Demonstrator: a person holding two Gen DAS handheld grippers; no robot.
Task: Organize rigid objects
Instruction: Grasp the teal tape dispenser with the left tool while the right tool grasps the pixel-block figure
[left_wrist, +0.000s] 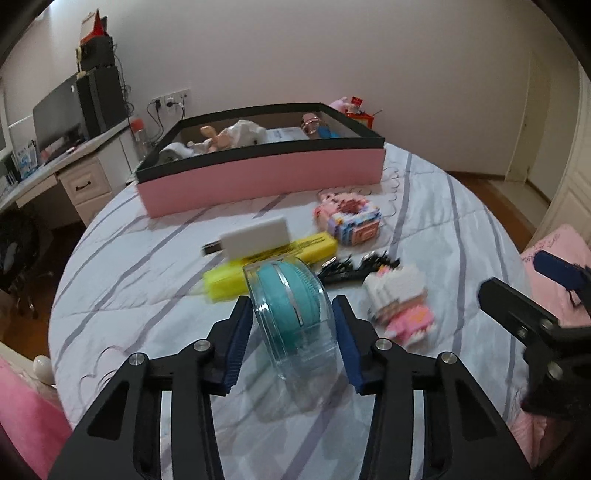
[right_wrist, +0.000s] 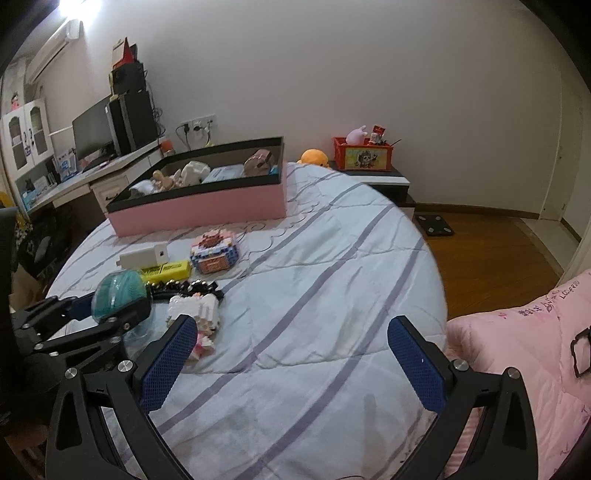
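The left gripper (left_wrist: 291, 325) is narrowed around a clear round case (left_wrist: 295, 317) with a teal disc inside, standing on edge on the striped quilt (left_wrist: 147, 295); both blue pads (left_wrist: 236, 343) lie against the case's flat sides, so it reads as gripped. In the right wrist view the same case (right_wrist: 118, 295) sits in that gripper at the near left of the bed.

The right gripper (right_wrist: 291, 365) is spread wide over bare quilt, nothing between its pads (right_wrist: 417, 365), and it touches nothing.

Just behind the case lie a yellow bar (left_wrist: 273, 266) with black printing (too blurred to read), a white adapter (left_wrist: 255, 236) resting on it, a black studded strip (left_wrist: 354, 267), a white-and-pink brick figure (left_wrist: 399, 302) and a pastel brick block (left_wrist: 347, 218). Farther back, the pink box (left_wrist: 258, 177) with a black rim holds mixed items.

On the pink blanket (right_wrist: 517, 350) at the right there is dark handwriting (not legible). The red crate (right_wrist: 364, 157) on the side table bears a skull emblem.
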